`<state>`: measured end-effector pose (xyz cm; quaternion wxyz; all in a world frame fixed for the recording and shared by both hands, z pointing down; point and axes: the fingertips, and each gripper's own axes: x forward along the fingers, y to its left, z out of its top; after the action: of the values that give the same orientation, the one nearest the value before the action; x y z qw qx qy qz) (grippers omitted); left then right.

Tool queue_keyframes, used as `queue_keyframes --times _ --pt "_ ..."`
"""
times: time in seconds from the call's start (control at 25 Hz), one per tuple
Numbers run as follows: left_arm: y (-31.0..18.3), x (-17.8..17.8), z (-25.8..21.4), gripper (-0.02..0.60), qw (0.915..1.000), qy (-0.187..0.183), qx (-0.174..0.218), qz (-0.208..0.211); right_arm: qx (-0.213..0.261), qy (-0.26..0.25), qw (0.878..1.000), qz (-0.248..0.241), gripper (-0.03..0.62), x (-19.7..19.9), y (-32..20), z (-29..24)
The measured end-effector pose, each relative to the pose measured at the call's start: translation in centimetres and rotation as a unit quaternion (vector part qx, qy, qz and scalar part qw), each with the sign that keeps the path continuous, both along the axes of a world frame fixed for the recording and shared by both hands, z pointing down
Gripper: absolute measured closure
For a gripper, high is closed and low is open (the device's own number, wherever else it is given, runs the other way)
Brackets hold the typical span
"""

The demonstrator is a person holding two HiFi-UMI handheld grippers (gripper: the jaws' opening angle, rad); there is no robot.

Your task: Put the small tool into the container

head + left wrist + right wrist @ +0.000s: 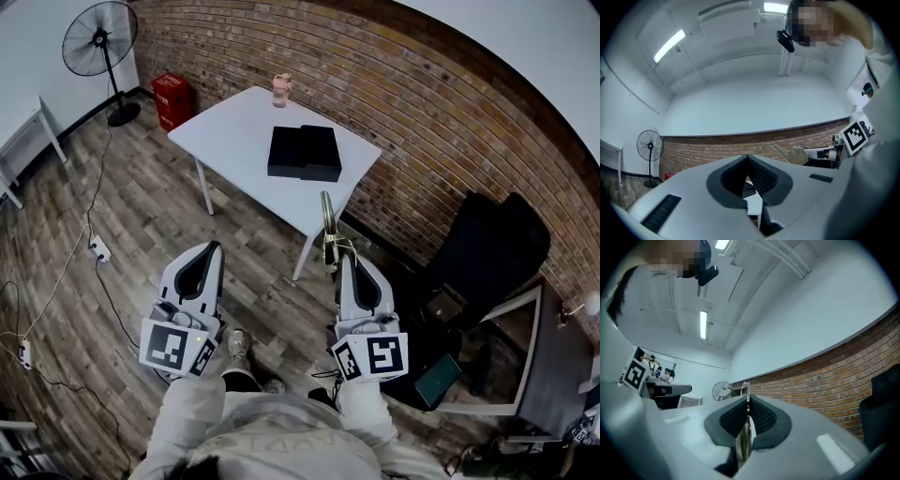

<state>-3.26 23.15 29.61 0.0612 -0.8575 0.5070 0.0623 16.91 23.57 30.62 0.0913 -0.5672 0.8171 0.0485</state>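
My right gripper is shut on a small brass-coloured metal tool, which sticks up past its tips. In the right gripper view the thin tool stands edge-on between the pressed pads. The black open container lies on the white table, well ahead of both grippers. My left gripper is held beside the right one, over the floor, its jaws together with nothing in them. The left gripper view shows its tips meeting and the tool off to the right.
A pink cup stands at the table's far edge by the brick wall. A standing fan and a red box are at the far left. A black chair sits to the right. A power strip and cables lie on the wooden floor.
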Motion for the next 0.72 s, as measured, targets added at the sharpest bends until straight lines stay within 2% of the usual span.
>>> queue_keyframes --times 0.36,0.72 --pt "-8.1 -1.2 0.3 0.577 0.9998 0.0 -0.004 0.022 0.003 -0.001 1.0 0.016 0.582 -1.5 -7.2 0.0" --pt "-17.8 -3.9 -0.5 0.577 0.999 -0.002 0.004 0.045 0.006 0.001 0.999 0.042 0.582 -4.1 -16.2 -0.5"
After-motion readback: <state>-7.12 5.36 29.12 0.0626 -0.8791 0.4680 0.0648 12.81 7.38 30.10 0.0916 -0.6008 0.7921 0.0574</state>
